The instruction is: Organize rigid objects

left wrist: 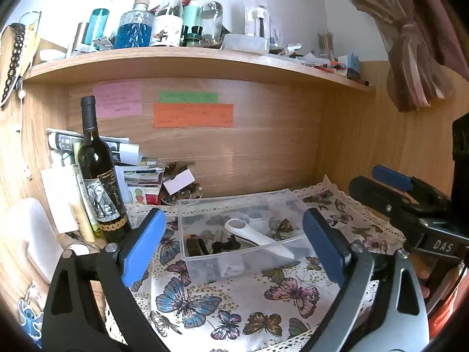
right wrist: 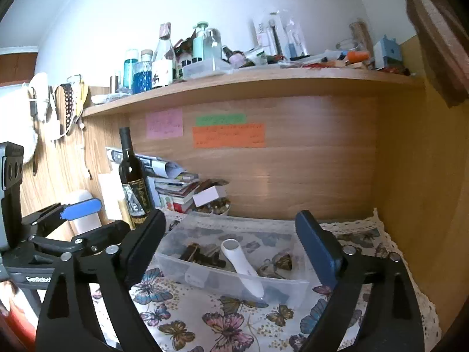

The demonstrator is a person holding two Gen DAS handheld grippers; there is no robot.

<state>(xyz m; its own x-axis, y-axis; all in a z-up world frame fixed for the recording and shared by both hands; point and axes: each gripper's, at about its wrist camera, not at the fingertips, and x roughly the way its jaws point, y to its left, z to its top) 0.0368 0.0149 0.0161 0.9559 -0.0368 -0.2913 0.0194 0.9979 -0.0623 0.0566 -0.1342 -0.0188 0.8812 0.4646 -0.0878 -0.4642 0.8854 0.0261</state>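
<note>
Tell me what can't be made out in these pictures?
- Writing on the pink note and orange note: too small and blurred, both views.
- Dark items in the clear plastic box: indistinct through its cloudy walls.
- Paper stack: partly hidden behind the wine bottle, left wrist view.

"DAS" stands in white letters on the right gripper (left wrist: 390, 187), seen from the left wrist view. "GenRobot", partly cut off, stands on the left gripper (right wrist: 82, 214), seen from the right wrist view. Writing on the pink note (left wrist: 118, 101), green note (left wrist: 188, 97), orange note (left wrist: 193, 115) and bottle (left wrist: 99, 173) label is too blurred to read
</note>
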